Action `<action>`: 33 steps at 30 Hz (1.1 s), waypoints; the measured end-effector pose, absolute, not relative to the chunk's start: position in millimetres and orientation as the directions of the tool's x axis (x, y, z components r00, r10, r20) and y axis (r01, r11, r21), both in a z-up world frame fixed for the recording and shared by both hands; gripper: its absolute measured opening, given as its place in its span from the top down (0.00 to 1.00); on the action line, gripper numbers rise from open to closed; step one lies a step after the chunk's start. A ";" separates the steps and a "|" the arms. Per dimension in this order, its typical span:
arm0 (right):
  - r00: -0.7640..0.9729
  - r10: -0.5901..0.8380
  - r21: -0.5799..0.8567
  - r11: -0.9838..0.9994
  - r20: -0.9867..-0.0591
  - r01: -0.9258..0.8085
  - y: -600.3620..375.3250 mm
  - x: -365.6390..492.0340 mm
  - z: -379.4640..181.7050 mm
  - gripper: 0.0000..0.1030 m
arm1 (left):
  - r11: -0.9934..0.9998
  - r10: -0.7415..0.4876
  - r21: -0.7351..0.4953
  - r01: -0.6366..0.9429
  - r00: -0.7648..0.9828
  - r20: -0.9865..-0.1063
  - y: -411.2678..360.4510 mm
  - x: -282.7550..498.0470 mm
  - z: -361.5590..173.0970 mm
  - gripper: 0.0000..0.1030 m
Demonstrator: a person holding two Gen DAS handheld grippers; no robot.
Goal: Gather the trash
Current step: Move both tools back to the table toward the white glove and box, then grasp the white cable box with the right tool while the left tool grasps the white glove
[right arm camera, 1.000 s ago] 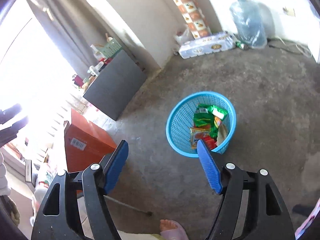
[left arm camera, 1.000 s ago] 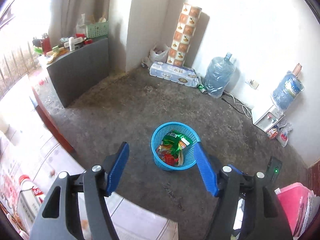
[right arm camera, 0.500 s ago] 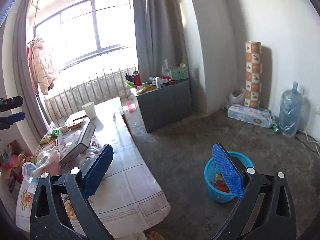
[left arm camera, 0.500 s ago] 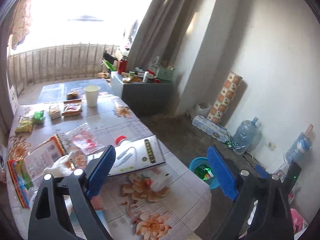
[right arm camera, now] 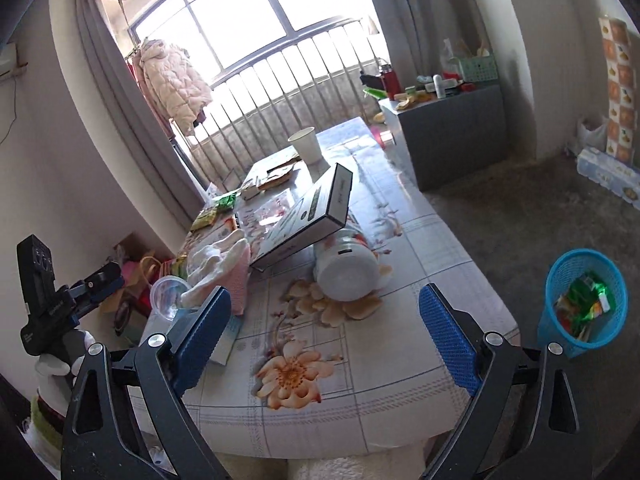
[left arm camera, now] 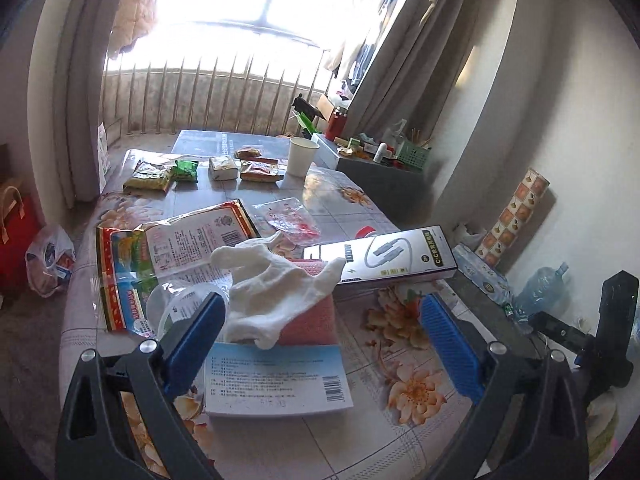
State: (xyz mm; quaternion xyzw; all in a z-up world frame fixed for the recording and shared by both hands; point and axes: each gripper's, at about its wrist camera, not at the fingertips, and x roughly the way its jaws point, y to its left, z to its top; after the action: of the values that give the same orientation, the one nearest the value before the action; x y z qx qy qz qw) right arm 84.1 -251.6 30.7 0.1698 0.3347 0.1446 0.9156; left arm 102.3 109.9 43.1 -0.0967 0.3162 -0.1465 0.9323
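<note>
My left gripper (left arm camera: pixel 322 340) is open and empty above the near end of a flowered table (left arm camera: pixel 404 432). Under it lie a white glove (left arm camera: pixel 276 284), a pink cloth (left arm camera: pixel 308 320) and a white-blue booklet (left arm camera: pixel 276 380). Large snack wrappers (left arm camera: pixel 168 248) and small packets (left arm camera: pixel 186 170) lie farther back. My right gripper (right arm camera: pixel 324 336) is open and empty over the table's near corner. The blue trash basket (right arm camera: pixel 580 300) stands on the floor at the right, holding wrappers.
A long cable box (left arm camera: pixel 396 256) rests on a tipped white jar (right arm camera: pixel 346 268). A paper cup (left arm camera: pixel 302 156) stands at the far end. A grey cabinet (right arm camera: pixel 452 128), a water jug (left arm camera: pixel 540 288) and a red bag (left arm camera: pixel 16 236) stand around the table.
Both grippers swung up from the floor basket to the table and came closer over its near end. Both stayed open and empty.
</note>
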 end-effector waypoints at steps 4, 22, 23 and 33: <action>0.701 0.417 0.433 0.885 -0.578 -0.171 -236.2 94.1 30.7 0.17 | 0.954 -0.300 -0.180 0.241 0.741 -0.601 104.5 117.2 27.7 0.07; 0.532 0.535 0.573 0.812 -0.656 -0.110 -247.7 245.5 24.2 0.17 | 0.939 -0.217 -0.002 0.344 0.586 -0.781 60.4 212.0 -24.4 0.29; 0.519 0.539 0.581 0.808 -0.663 -0.097 -248.4 252.4 20.3 0.17 | 0.940 -0.211 -0.001 0.341 0.579 -0.788 60.4 213.5 -27.0 0.32; 0.422 0.594 0.633 0.772 -0.685 -0.061 -244.7 279.2 -0.9 0.45 | 0.953 -0.191 -0.013 0.303 0.569 -0.800 69.9 219.5 -30.8 0.55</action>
State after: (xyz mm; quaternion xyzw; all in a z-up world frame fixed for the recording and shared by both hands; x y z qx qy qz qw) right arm 279.2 -244.7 -0.9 0.2681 0.4972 0.2050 0.7993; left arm 219.5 69.9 -30.8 0.0630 0.4429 -0.1399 0.8833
